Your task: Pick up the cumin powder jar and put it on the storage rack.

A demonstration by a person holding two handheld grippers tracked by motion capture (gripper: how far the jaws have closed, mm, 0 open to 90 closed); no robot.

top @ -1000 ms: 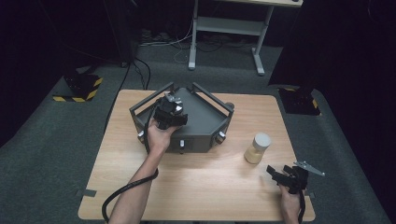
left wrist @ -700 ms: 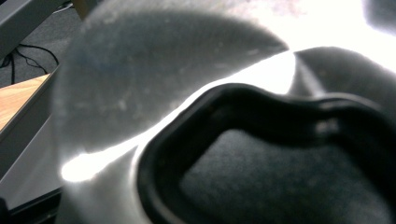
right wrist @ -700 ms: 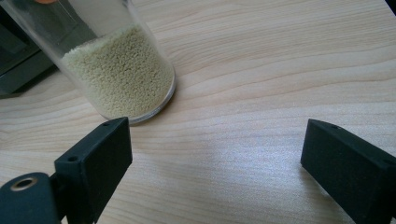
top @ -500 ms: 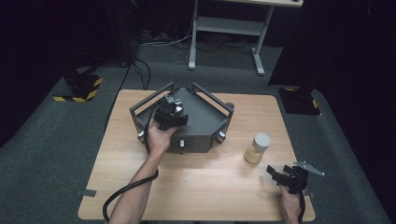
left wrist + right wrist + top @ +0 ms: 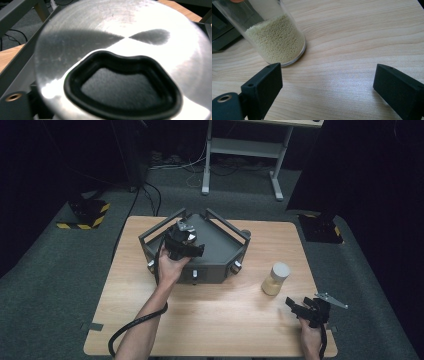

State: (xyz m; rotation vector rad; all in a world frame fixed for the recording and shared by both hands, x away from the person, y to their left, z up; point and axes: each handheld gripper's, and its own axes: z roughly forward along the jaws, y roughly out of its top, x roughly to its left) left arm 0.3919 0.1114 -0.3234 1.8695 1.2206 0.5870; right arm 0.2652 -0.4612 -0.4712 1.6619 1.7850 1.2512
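The table (image 5: pixel 240 330) fills the lower half of the high view. On its upper left stands a grey frame (image 5: pixel 220 250), and the left gripper (image 5: pixel 182 237) hangs over the frame. Its jaws have just been spreading. In the left gripper view a metal disc (image 5: pixel 100 30) sits so close that it hides the pads, so I cannot tell whether it lies between them. The disc is probably stiff, fairly light and slippery on its polished face. It should be taken by the edge, or by the black rubber rim (image 5: pixel 75 85) of its opening, where the pads would slip less. It looks brushed and bright, with glare across the right side and two dark shadows that meet near the centre. The opening low in the frame is a rounded wedge. At centre right of the high view stands a jar (image 5: pixel 275 279), which is clear and about half full of pale grains. It is likely rigid, smooth and top-heavy, so it should be gripped round the lower wall. The right gripper (image 5: pixel 300 307) rests at the lower right with its jaws wide apart and nothing between them. In the right gripper view the jar (image 5: pixel 277 42) stands just beyond the left jaw.
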